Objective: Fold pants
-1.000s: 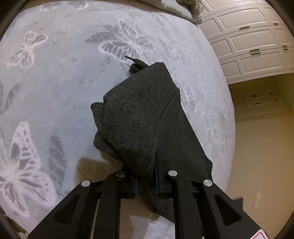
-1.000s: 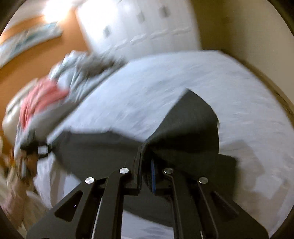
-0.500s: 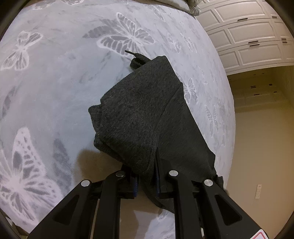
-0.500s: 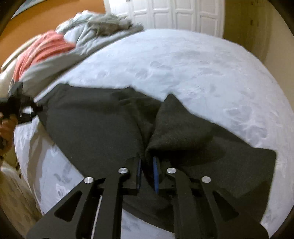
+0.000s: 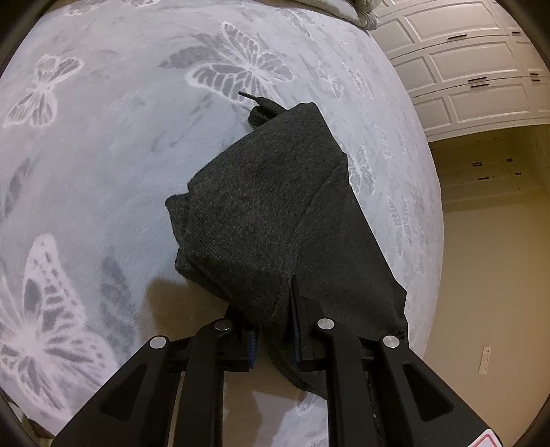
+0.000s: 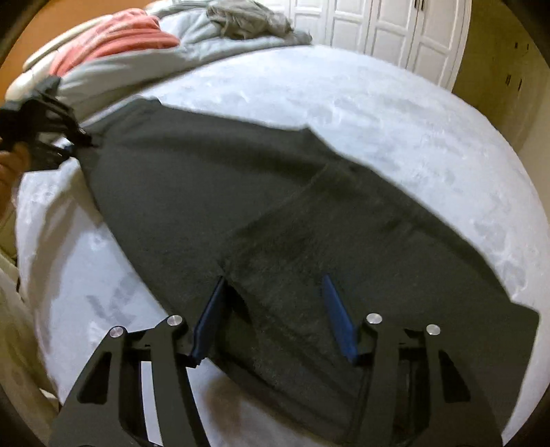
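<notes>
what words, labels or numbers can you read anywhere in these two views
None can be read.
A red-edged sticker sits on the left hand-held gripper, cut off by the frame edge, nothing legible.
The dark pants and butterfly blanket carry no lettering.

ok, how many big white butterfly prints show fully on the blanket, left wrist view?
3: one top centre, beyond the dark grey knit pants; one upper left; one lower left. Pants may hide more.

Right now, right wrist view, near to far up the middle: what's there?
Right gripper, jaws just opened → dark pants lying flat → bare blanket → grey clothes heap → white closet doors.
</notes>
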